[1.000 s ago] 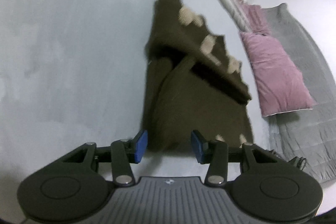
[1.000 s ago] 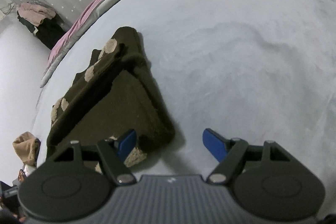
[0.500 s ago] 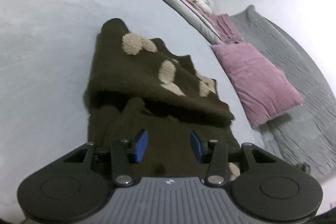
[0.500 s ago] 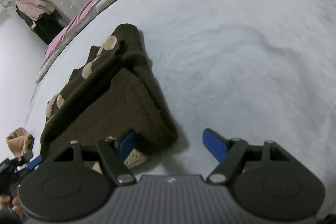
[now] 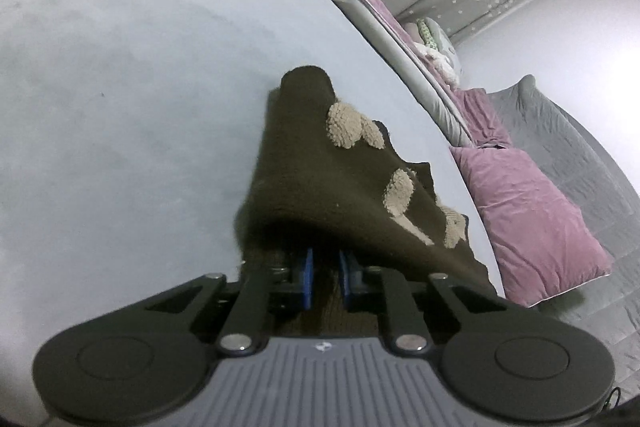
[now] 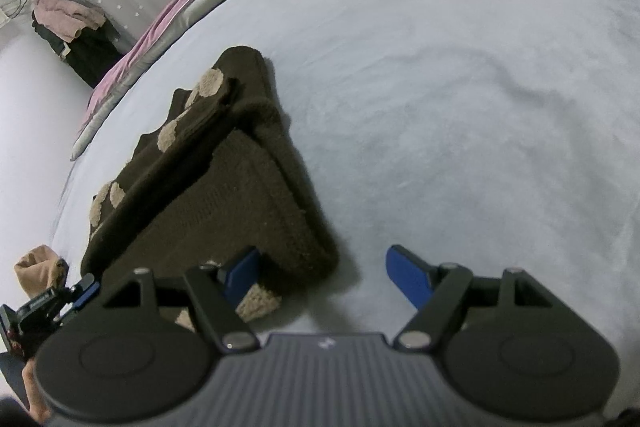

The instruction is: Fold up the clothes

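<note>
Because the dark brown knitted sweater with fuzzy beige patches (image 5: 328, 183) lies half folded on the pale blue-grey bedspread (image 5: 120, 87), I treat it as my landmark. My left gripper (image 5: 325, 275) has its blue pads nearly together, pinching a fold of the sweater's near hem, with the upper layer draped over the fingers. My right gripper (image 6: 324, 273) is spread wide and holds nothing, its left pad just over the sweater's near corner. I judge the thick knit could slip from so shallow a pinch, or the draped layer could drag and bunch if I lift unevenly. Right of the sweater in the right wrist view the bedspread is bare and roomy; beyond the sweater runs the bed's pink-and-grey edge (image 6: 168, 15), near a mauve velvet pillow (image 5: 528, 219).
</note>
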